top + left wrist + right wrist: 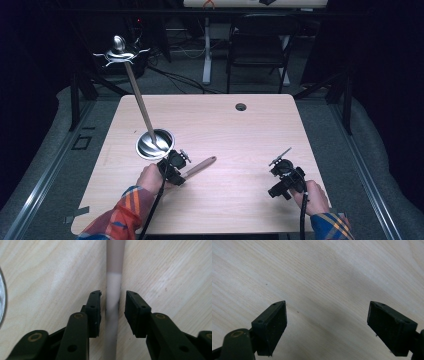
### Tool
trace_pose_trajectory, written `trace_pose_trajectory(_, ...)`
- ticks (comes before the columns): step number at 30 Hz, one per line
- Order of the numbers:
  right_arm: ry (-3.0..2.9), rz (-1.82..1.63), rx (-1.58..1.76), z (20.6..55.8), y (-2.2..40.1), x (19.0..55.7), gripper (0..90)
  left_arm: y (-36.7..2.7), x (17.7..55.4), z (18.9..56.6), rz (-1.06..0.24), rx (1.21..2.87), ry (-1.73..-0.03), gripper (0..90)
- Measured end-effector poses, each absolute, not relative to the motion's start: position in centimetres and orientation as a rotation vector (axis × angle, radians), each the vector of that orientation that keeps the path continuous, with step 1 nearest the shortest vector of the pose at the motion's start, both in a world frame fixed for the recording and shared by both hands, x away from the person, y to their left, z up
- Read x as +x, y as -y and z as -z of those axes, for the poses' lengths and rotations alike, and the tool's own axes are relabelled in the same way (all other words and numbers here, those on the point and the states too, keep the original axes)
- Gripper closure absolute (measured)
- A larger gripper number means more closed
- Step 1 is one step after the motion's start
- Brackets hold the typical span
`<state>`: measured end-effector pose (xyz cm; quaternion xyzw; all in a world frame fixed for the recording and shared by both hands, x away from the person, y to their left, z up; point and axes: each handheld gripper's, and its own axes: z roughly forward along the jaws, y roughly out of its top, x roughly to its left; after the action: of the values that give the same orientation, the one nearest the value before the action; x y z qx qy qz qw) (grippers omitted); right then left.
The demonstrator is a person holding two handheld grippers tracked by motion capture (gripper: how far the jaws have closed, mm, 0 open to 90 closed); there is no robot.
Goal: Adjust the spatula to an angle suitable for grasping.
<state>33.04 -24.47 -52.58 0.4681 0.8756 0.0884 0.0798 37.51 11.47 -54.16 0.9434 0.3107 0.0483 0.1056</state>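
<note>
A wooden utensil handle (201, 166) lies on the table just right of a steel bowl (155, 144). My left gripper (173, 165) is low over the handle's near end. In the left gripper view the handle (113, 277) runs straight up between the jaws, and my left gripper (113, 293) stands narrowly open, with a thin gap on each side of the handle. The bowl's rim (2, 297) shows at that view's left edge. My right gripper (285, 176) rests near the table's front right. In its own view my right gripper (328, 305) is wide open over bare wood.
A long wooden-handled metal ladle (135, 90) leans out of the bowl toward the back left, its head past the table edge. The table (240, 135) has a cable hole (241, 106) at the back. A black chair (257, 47) stands behind.
</note>
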Motion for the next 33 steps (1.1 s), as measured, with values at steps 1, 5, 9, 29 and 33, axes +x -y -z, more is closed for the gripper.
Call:
trace_pose_trajectory(1, -2.623, -0.258, 1.397, 52.5, 24.5, 33.1, 15.6, -11.4, 37.5, 54.3, -0.149, 2.795, -0.909, 69.3)
trace_pose_trajectory(5, -2.624, -0.258, 1.398, 52.5, 24.5, 33.1, 15.6, -11.7, 37.4, 54.3, -0.140, 2.794, -0.904, 76.9)
trace_pose_trajectory(9, -2.625, -0.258, 1.398, 52.5, 24.5, 33.0, 15.6, -11.9, 37.5, 54.3, -0.129, 2.801, -0.901, 77.4)
trace_pose_trajectory(29, -2.639, -0.251, 1.401, 52.6, 24.5, 33.0, 15.6, -13.7, 37.5, 54.1, -0.004, 2.777, -0.974, 72.0)
trace_pose_trajectory(33, -2.637, -0.249, 1.404, 52.6, 24.4, 33.0, 15.7, -13.5, 37.7, 54.1, -0.012, 2.776, -0.974, 67.7)
